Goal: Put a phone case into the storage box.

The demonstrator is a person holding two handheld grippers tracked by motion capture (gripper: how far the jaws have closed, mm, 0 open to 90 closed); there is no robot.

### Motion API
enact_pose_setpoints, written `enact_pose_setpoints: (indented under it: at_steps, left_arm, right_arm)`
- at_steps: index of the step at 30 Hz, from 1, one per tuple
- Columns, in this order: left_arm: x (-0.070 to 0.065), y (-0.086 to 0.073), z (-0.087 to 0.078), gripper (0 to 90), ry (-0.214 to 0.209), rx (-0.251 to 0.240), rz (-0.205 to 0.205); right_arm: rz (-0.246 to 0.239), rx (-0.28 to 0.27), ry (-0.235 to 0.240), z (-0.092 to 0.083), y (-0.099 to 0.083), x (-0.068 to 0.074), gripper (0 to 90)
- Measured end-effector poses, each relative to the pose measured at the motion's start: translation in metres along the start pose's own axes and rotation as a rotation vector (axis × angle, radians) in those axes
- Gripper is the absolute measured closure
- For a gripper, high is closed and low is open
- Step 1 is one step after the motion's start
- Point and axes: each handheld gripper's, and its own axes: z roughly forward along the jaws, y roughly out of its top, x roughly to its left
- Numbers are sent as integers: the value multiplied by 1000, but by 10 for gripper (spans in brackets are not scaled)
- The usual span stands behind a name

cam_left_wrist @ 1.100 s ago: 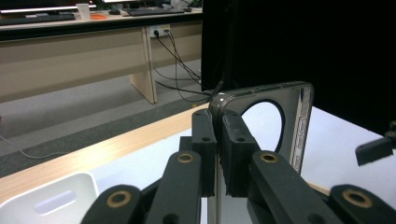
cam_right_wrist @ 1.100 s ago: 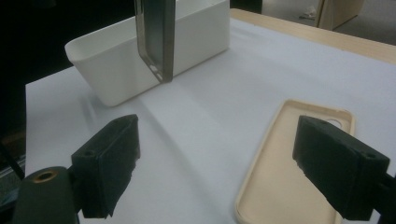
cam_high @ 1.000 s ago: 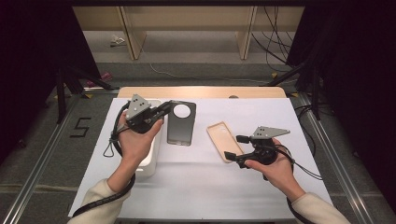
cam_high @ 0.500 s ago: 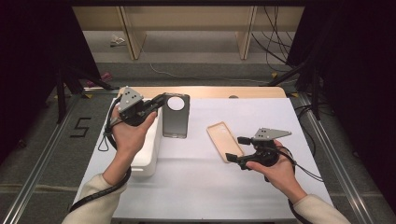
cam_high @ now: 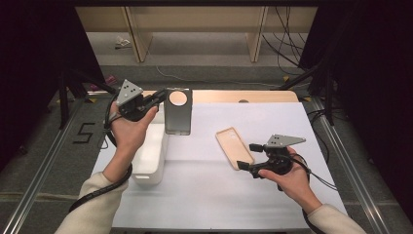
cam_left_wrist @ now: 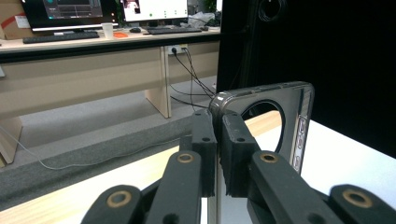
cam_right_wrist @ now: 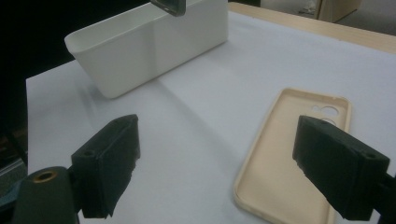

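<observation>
- Your left gripper (cam_high: 158, 97) is clamped tight on the corner edge of the dark phone case (cam_high: 178, 111), which hangs upright in the air, clear of the table, above and just beside the white bin (cam_high: 148, 156).
- This looks like the carrying step: the case is lifted and not yet set down. If the bin is the goal, you need to bring the case over its opening, lower it inside, and only then let the pads part.
- The left gripper view confirms the grip: both pads (cam_left_wrist: 239, 158) press flat on the case's rim (cam_left_wrist: 261, 93), beside its round camera cut-out, which you cannot judge from above.
- Your right gripper (cam_high: 251, 157) rests low with its jaws wide apart and nothing between them, just beside the beige phone case (cam_high: 234, 147) lying open side up on the white table cover (cam_high: 209, 195).
- The right gripper view shows the beige case (cam_right_wrist: 289, 158) close to one pad but apart from it, the bin's hollow inside (cam_right_wrist: 140, 28), and the dark case's lower corner (cam_right_wrist: 170, 7) hanging over it.
</observation>
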Motion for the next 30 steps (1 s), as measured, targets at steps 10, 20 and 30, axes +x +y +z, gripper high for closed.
enact_pose_setpoints:
  at_steps: [10,20,30]
  left_arm:
    - [17,7,-3,844,30,-5,6]
    - [33,8,-5,844,51,-15,-7]
    - [46,10,-6,844,79,-12,-6]
  right_arm:
    - [6,-2,-1,-2,-1,-1,159]
    - [8,1,1,-1,-2,-1,159]
    - [11,2,2,0,-2,-1,159]
